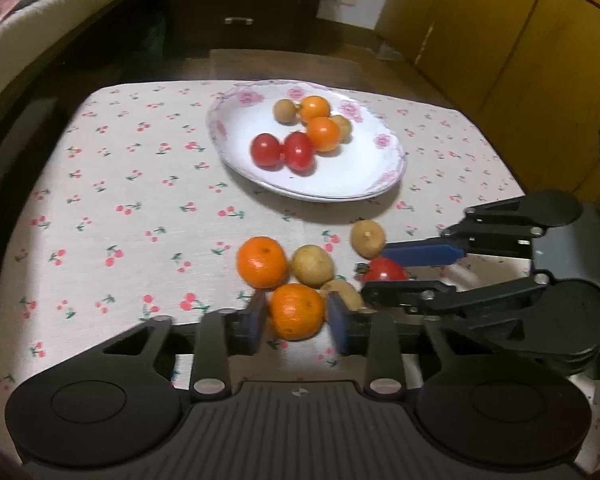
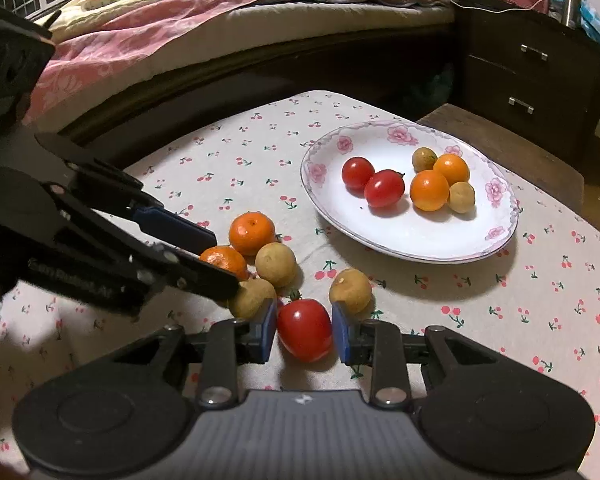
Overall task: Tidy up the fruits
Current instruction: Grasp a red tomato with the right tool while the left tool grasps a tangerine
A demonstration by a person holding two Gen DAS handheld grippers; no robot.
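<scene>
A white floral plate (image 1: 384, 160) (image 2: 324, 172) holds two tomatoes, two oranges and two small brown fruits. On the cloth in front lie loose fruits. My left gripper (image 1: 297, 320) has its jaws around an orange (image 1: 297, 312) (image 2: 225, 261), pads at its sides. A second orange (image 1: 262, 262) (image 2: 251, 233) and brown fruits (image 1: 312, 265) (image 2: 276, 264) lie beside it. My right gripper (image 2: 305, 330) (image 1: 374, 272) has its jaws around a red tomato (image 2: 305, 329) (image 1: 384, 270). Another brown fruit (image 2: 350, 290) (image 1: 367, 238) sits by its right finger.
The table wears a cherry-print cloth (image 1: 120, 200) (image 2: 540, 300). A bed (image 2: 180, 20) lies beyond the table, a dark drawer unit (image 2: 528, 80) (image 1: 240, 0) at the back, and wooden cabinets (image 1: 520, 40) to the right.
</scene>
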